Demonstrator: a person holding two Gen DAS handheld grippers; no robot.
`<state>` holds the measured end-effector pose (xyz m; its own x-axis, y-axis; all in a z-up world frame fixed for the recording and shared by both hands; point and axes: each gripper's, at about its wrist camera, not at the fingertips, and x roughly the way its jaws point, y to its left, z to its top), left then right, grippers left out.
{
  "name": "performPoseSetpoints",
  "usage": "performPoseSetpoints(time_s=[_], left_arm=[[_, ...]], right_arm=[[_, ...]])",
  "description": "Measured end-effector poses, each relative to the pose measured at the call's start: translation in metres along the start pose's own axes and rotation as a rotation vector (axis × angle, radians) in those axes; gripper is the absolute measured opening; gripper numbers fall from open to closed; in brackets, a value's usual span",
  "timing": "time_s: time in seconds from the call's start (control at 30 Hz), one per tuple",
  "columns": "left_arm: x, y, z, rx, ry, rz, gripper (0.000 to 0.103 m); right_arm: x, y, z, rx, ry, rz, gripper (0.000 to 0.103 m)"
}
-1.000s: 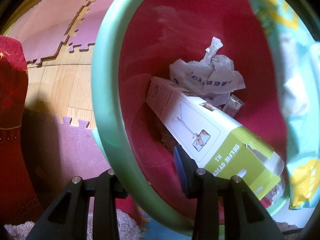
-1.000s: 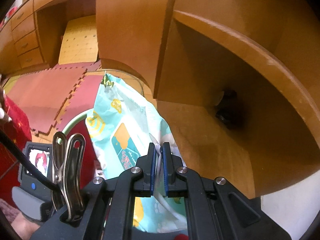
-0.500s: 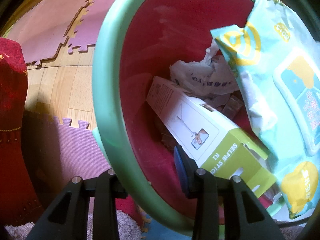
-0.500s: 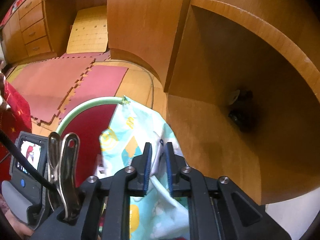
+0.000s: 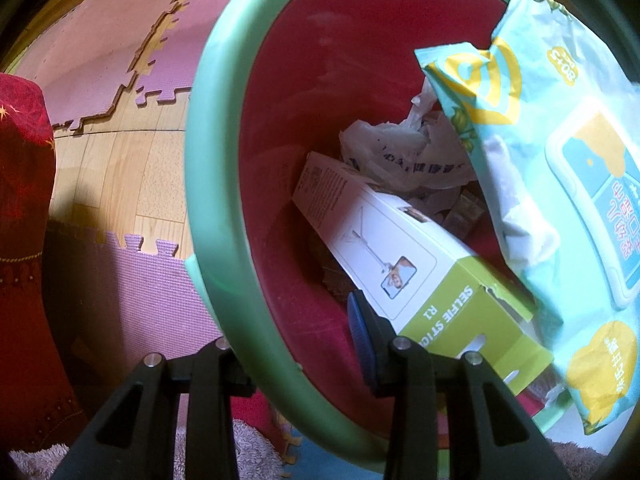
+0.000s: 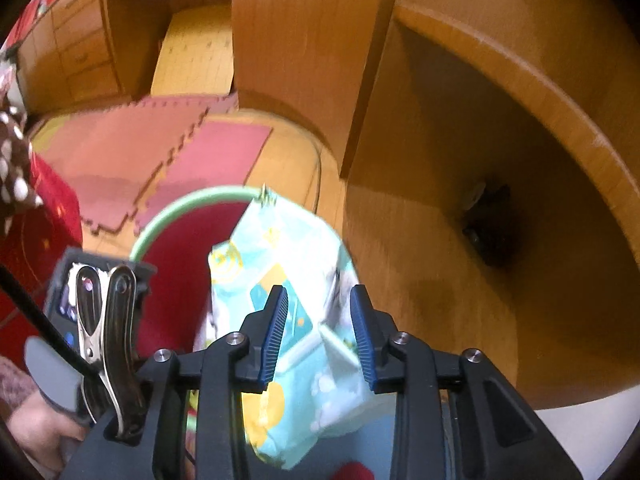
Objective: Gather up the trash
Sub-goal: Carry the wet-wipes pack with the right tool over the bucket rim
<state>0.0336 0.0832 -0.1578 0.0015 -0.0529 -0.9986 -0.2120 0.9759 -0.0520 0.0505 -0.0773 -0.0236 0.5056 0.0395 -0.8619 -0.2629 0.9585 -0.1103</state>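
On my left wrist camera, the left gripper (image 5: 294,344) straddles the near rim of the trash bin (image 5: 200,152), a red bucket with a pale green lip. 1 finger sits outside the rim and the other, with its blue pad, sits inside, and the rim runs between them. The jaws look closed onto that rim, so I read the left tongs as grasping the bin.

Inside the bin I see a white and lime selfie stick box (image 5: 400,268) lying slanted, its green end toward me, with crumpled white paper (image 5: 404,152) behind it. A light blue wet wipes pack (image 5: 560,184) with yellow shapes leans over the bin's right side, its lower part resting across the box's green end and its top corner reaching past the far rim.

On my right wrist camera, the right gripper (image 6: 318,332) has its 2 blue-padded fingers spread wide apart. The wipes pack (image 6: 288,292) shows in the gap between them and beyond, but neither pad presses on it, so these tongs are released. The pack hangs at the right edge of the bin (image 6: 172,224), partly inside the green rim.

The bin stands on a wooden floor (image 5: 120,176) beside pink foam puzzle mats (image 5: 120,60). A wooden cabinet (image 6: 480,160) fills the right side of that view, and a red cloth (image 5: 24,220) sits at the left.
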Motion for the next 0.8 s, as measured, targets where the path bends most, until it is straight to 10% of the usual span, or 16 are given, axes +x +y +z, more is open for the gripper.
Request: performPoseSetpoints(time_s=[0.8], left_arm=[[0.0, -0.001, -0.005, 0.005, -0.002, -0.005, 0.039]], right_arm=[[0.087, 0.006, -0.012, 0.042, 0.134, 0.085, 0.038]])
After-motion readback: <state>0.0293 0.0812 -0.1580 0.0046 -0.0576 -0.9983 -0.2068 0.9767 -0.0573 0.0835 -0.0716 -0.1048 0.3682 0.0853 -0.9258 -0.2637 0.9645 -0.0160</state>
